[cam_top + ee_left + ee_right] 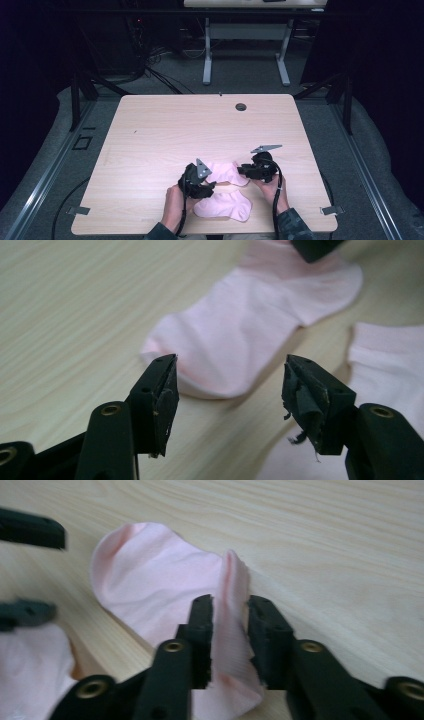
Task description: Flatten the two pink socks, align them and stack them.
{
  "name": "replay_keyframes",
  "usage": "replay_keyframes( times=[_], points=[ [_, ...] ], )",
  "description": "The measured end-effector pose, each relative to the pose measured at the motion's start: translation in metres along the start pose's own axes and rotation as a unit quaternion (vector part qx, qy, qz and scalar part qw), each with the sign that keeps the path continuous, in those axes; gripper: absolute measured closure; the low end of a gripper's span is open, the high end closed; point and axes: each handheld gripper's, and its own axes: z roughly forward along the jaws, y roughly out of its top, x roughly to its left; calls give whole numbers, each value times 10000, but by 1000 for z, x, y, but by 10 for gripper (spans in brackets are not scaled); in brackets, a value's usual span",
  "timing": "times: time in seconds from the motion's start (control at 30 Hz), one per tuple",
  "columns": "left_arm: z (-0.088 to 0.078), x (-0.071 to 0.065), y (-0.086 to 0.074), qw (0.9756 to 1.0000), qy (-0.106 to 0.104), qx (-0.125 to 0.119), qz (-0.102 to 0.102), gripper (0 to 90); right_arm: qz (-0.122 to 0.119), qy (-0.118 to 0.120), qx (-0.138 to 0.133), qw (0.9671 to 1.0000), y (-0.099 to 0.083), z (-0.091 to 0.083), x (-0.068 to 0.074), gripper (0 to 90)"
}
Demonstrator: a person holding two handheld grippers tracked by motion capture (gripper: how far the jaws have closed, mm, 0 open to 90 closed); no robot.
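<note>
Right gripper view shows the right gripper pinching a raised fold of the far pink sock lying on the table. The thin pinch could slip out when lifted, while the left gripper hangs wide open, holding nothing, just short of that sock's toe end, beside the near sock.

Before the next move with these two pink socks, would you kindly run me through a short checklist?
1. Far sock flat on the table: not ok, a fold at its cuff end stands up.
2. Right gripper on that fold: ok for position, the fabric sits between its jaws; whether the pads press it, cannot tell.
3. Left gripper free: ok, jaws apart with nothing between them, just short of the far sock's toe.
4. Near sock untouched by either gripper: ok.
5. Socks apart: ok in the left gripper view, a strip of bare table between them.
</note>
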Motion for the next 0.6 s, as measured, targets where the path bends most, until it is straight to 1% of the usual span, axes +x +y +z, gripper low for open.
replay_keyframes(
  times=[0.03, 0.07, 0.1, 0.13, 0.17, 0.2, 0.23, 0.3, 0.33, 0.4, 0.43, 0.47, 0.5, 0.53, 0.6],
  points=[
    [-1, 6, 1, 9999, 48, 3, -104, 377, -41, -36, -3, 10000, 0, -2, -1, 623],
    [-1, 12, 2, 9998, 81, -2, -190, 382, -54, -105, -46, 9999, 0, -5, 0, 607],
    [-1, 18, 4, 9994, 73, 21, -348, 387, -88, -179, -97, 9998, 1, -7, 0, 595],
    [1, 22, 5, 9992, 76, 65, -395, 390, -109, -281, -100, 9995, 1, -10, 0, 575],
    [4, 27, 7, 9987, -16, 171, -482, 398, -116, -282, -91, 9995, 1, -11, 0, 567],
    [8, 32, 8, 9980, -48, 226, -589, 401, -102, -341, -63, 9993, 1, -12, 0, 566],
    [11, 34, 9, 9976, -64, 272, -628, 407, -71, -361, -41, 9993, 1, -12, -1, 556],
    [21, 38, 11, 9959, -183, 430, -779, 413, -85, -490, 41, 9988, 0, -11, -2, 553],
    [25, 38, 12, 9956, -193, 506, -771, 421, -106, -531, 58, 9985, 0, -9, -3, 552],
    [32, 39, 13, 9947, -244, 630, -772, 464, -70, -503, 117, 9986, -1, -6, -5, 571],
    [35, 38, 13, 9944, -235, 686, -767, 491, -125, -540, 123, 9984, -1, -4, -6, 595],
    [38, 38, 13, 9938, -260, 741, -782, 518, -162, -576, 204, 9980, -1, -2, -5, 612],
    [40, 38, 13, 9936, -270, 786, -765, 555, -215, -589, 263, 9977, -1, 0, -5, 647],
    [42, 38, 13, 9936, -219, 820, -739, 583, -276, -609, 322, 9972, -2, 2, -4, 669],
    [45, 38, 12, 9934, -255, 886, -682, 667, -406, -664, 477, 9958, -3, 5, -2, 726]
  ],
)
